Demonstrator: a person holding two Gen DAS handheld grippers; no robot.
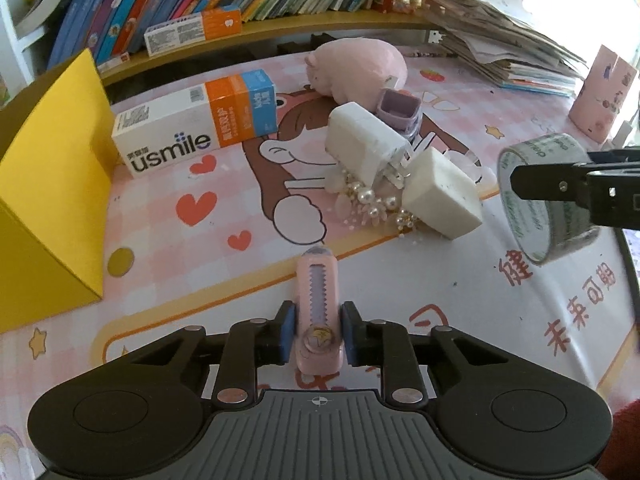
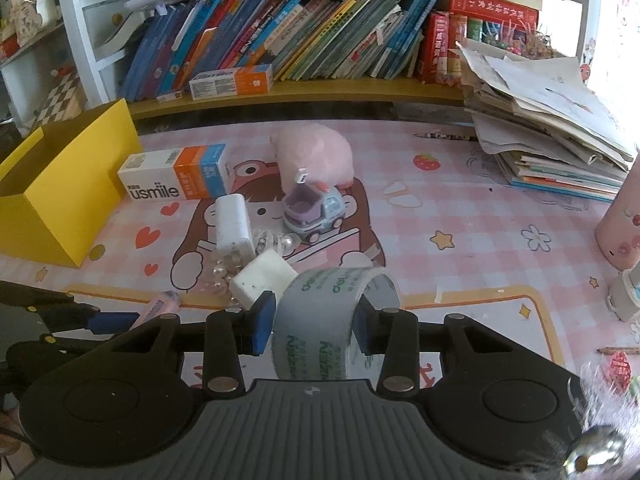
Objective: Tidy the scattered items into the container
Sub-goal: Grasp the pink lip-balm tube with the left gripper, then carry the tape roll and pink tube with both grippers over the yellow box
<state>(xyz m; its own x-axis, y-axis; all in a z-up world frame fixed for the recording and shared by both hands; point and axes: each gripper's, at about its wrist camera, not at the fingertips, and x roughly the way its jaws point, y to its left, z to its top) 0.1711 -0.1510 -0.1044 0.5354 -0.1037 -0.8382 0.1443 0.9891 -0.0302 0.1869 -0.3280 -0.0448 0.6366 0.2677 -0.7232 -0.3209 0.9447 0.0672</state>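
My left gripper [image 1: 318,336] is shut on a pink utility knife [image 1: 318,300] lying on the mat. My right gripper [image 2: 316,320] is shut on a roll of clear tape [image 2: 320,320] and holds it above the mat; the tape also shows in the left wrist view [image 1: 548,196]. The yellow box [image 1: 48,196], open on top, stands at the left [image 2: 60,184]. Scattered in the middle are a usmile carton [image 1: 192,128], a white charger [image 1: 368,140], a white block [image 1: 440,196], pearl beads [image 1: 372,200], a toy truck [image 2: 316,212] and a pink plush pig [image 1: 356,68].
A bookshelf [image 2: 300,92] runs along the back. A pile of papers and books [image 2: 552,136] sits at the back right. A pink cup [image 2: 620,228] stands at the right edge, with a small white figure [image 2: 624,292] in front of it.
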